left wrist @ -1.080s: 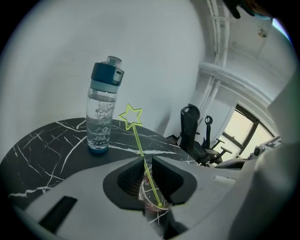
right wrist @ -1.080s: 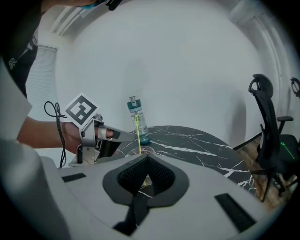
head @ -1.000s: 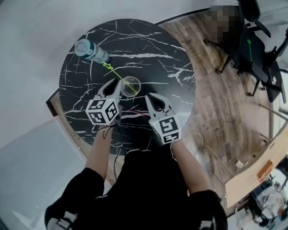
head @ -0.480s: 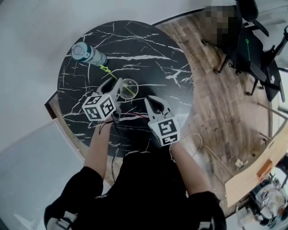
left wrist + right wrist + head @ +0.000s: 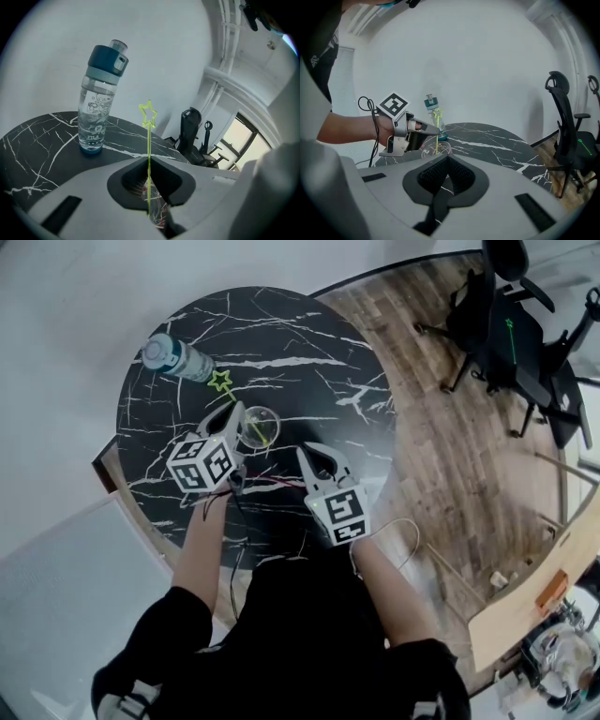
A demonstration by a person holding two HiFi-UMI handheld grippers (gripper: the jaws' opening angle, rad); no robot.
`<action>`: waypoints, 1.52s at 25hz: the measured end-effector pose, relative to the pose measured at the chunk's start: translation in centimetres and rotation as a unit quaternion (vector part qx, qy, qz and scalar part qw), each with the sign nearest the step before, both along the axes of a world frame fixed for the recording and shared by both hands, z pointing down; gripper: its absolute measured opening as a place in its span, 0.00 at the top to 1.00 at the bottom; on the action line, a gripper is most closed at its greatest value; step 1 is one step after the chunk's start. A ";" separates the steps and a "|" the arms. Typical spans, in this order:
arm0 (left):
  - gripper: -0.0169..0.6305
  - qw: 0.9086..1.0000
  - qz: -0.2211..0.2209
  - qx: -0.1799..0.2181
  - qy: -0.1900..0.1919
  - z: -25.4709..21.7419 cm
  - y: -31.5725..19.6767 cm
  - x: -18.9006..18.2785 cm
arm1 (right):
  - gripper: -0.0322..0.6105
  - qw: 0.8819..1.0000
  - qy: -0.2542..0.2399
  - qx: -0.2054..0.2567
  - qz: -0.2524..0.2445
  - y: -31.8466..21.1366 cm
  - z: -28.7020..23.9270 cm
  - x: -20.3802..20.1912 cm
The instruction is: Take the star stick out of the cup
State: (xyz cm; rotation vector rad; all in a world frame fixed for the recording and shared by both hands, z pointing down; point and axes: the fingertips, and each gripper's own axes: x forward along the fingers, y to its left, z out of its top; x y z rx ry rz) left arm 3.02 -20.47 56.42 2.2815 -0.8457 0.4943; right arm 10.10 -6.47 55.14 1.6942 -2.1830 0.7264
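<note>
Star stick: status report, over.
Left gripper just closed on star stick. Stick's lower end in cup. Right gripper shut, empty. Water bottle behind, apart.

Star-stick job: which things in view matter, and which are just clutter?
In the job:
star stick
cup it stands in
left gripper, jaws just closed onto the stick

Lying about:
water bottle
office chair
right gripper, shut and empty, short of the cup
</note>
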 end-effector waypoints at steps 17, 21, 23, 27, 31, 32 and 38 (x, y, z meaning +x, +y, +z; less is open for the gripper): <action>0.95 0.994 -0.012 0.102 0.036 -6.7 1.2 1.4 | 0.95 0.999 -0.005 0.033 -0.009 1.8 -2.6 1.1; 0.95 0.990 -0.019 0.132 0.041 -8.9 1.7 1.3 | 0.96 0.998 -0.007 0.052 -0.019 1.9 -3.9 1.2; 0.95 0.988 -0.021 0.146 0.042 -10.1 2.1 1.2 | 0.96 0.998 -0.007 0.054 -0.022 2.0 -4.4 1.3; 0.95 0.984 -0.027 0.172 0.043 -12.4 2.8 0.8 | 0.96 0.997 -0.009 0.071 -0.035 1.8 -5.9 1.0; 0.95 0.980 -0.038 0.187 0.045 -14.6 3.7 0.2 | 0.96 0.995 -0.011 0.085 -0.051 1.8 -7.1 0.4; 0.95 0.980 -0.041 0.189 0.048 -15.0 3.9 0.1 | 0.95 0.995 -0.010 0.087 -0.055 1.8 -7.3 0.2; 0.95 0.976 -0.054 0.206 0.042 -17.5 5.6 -1.2 | 0.96 0.990 -0.013 0.103 -0.094 1.8 -8.8 -1.6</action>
